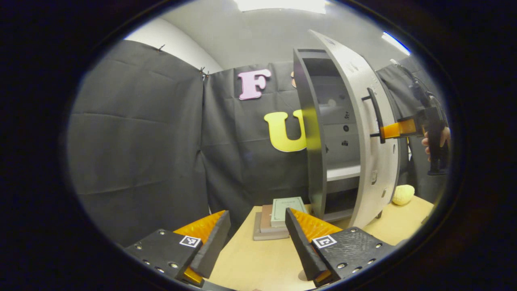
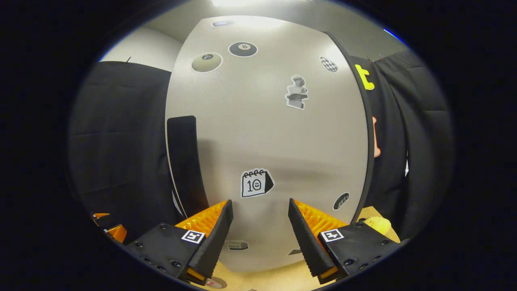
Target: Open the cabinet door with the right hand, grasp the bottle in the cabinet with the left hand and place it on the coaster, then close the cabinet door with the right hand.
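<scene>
At three o'clock in your left gripper view, your right gripper (image 1: pixel 385 132) sits at the handle (image 1: pixel 376 115) of the half-open cabinet door (image 1: pixel 365 133); whether it grips I cannot tell. Your left gripper (image 1: pixel 256 228) gapes wide, empty, above the table (image 1: pixel 258 262). No bottle visible.
</scene>
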The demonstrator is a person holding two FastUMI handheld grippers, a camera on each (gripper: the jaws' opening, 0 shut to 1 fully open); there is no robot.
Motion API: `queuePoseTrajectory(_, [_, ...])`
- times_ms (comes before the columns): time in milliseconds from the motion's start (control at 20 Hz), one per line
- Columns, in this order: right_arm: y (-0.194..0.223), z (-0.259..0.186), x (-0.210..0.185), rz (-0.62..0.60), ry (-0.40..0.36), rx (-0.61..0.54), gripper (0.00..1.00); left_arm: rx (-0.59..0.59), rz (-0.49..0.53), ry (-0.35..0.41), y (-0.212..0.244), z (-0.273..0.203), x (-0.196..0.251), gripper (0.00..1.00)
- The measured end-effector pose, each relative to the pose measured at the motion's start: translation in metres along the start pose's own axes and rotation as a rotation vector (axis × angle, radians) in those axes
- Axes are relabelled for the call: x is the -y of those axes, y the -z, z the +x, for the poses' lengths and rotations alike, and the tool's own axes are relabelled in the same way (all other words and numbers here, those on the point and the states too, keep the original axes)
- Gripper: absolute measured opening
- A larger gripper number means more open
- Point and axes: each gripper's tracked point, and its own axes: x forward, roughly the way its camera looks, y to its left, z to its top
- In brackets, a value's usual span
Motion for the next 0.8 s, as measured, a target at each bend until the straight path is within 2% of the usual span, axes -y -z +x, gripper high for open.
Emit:
queuePoseTrajectory(300, [0.003,0.038,-0.004,0.041,0.004,0.01,0.89,-0.018,-0.001,-0.012,0.003,-0.001,-0.003,0.82])
queuePoseTrajectory(450, [0.004,0.043,0.001,0.064,0.007,0.008,0.89,-0.022,-0.001,-0.009,0.0,0.0,0.007,0.82])
queuePoseTrajectory(600, [0.002,0.031,0.014,0.075,-0.005,0.007,0.9,-0.022,0.008,-0.007,-0.008,0.0,0.023,0.82])
queuePoseTrajectory(650, [0.003,0.022,0.022,0.071,-0.003,0.01,0.86,-0.019,0.008,-0.008,-0.012,0.0,0.031,0.82])
queuePoseTrajectory(700, [0.004,0.012,0.031,0.063,0.0,0.009,0.93,-0.016,0.006,-0.006,-0.016,0.0,0.041,0.82])
queuePoseTrajectory(800, [0.006,-0.01,0.045,0.049,0.004,0.013,0.95,-0.013,0.004,0.009,-0.026,0.0,0.066,0.82])
